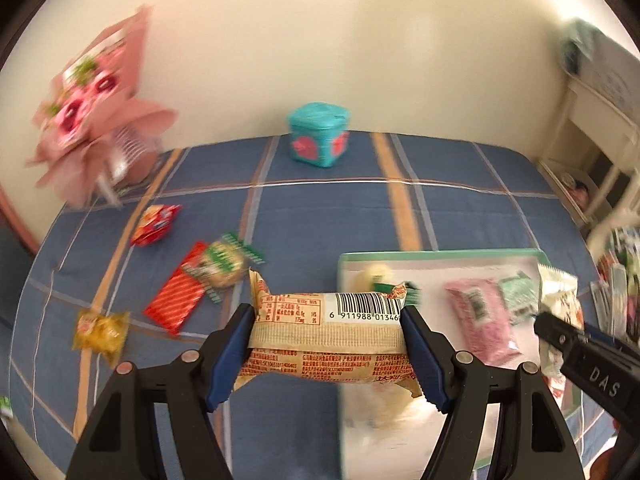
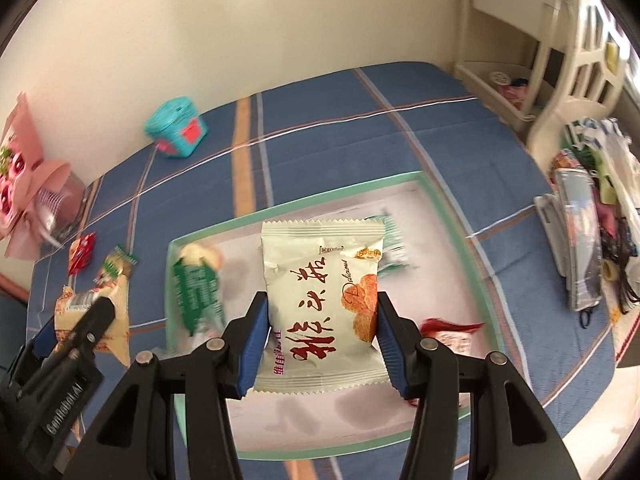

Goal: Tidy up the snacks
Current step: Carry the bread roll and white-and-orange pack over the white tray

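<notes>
My left gripper is shut on a long beige snack bar with a barcode, held crosswise above the blue plaid bed at the left edge of a green-rimmed tray. My right gripper is shut on a white packet with red characters, over the middle of the tray. A pink packet, green packets and a red one lie in the tray. Each view shows the other gripper beside it: the right one's finger, the left gripper.
Loose snacks lie on the bed left of the tray: a red packet, a red striped one, a green-white one, a yellow one. A teal box and a pink bouquet stand by the wall. A cream shelf and piled clutter sit right.
</notes>
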`<state>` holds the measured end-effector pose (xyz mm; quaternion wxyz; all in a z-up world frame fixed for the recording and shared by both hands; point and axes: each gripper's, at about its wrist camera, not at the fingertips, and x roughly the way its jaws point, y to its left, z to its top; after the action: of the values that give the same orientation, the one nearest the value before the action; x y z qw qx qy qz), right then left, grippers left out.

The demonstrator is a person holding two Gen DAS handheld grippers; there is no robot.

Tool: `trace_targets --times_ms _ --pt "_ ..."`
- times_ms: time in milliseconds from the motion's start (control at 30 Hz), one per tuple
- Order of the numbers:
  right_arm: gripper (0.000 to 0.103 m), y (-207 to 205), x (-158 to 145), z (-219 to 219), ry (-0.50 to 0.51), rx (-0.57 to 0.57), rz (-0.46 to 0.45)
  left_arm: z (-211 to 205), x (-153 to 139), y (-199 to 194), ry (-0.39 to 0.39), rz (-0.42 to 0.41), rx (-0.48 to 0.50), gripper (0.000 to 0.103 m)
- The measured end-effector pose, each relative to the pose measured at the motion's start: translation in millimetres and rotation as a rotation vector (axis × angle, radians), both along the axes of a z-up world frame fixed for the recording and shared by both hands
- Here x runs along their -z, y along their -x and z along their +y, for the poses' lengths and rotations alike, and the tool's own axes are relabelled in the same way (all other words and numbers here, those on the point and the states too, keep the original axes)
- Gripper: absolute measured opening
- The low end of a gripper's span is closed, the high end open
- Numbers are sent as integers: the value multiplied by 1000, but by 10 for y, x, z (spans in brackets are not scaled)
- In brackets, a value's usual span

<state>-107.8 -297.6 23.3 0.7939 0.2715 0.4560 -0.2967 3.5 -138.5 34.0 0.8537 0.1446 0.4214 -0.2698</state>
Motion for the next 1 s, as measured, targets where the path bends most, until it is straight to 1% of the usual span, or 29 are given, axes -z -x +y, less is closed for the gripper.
trace_targets --times_ms 67,167,300,467,667,833,1000 --pt "53 77 -27 -75 11 27 1 -151 4 92 -3 -6 50 76" --pt "53 195 -67 -188 24 71 1 -323 12 201 19 -5 119 76" --pt "54 275 -129 -267 38 91 -13 -508 70 261 18 1 164 76" --pt "54 261 -72 -314 30 95 6 -669 162 305 1 -11 213 76" --pt "54 219 71 -333 6 87 35 -740 293 293 -24 -4 231 76" --pt "54 189 220 -377 -34 91 54 -776 405 258 -51 4 238 76" --pt "54 195 327 -377 -62 95 66 -797 462 265 -62 15 251 76"
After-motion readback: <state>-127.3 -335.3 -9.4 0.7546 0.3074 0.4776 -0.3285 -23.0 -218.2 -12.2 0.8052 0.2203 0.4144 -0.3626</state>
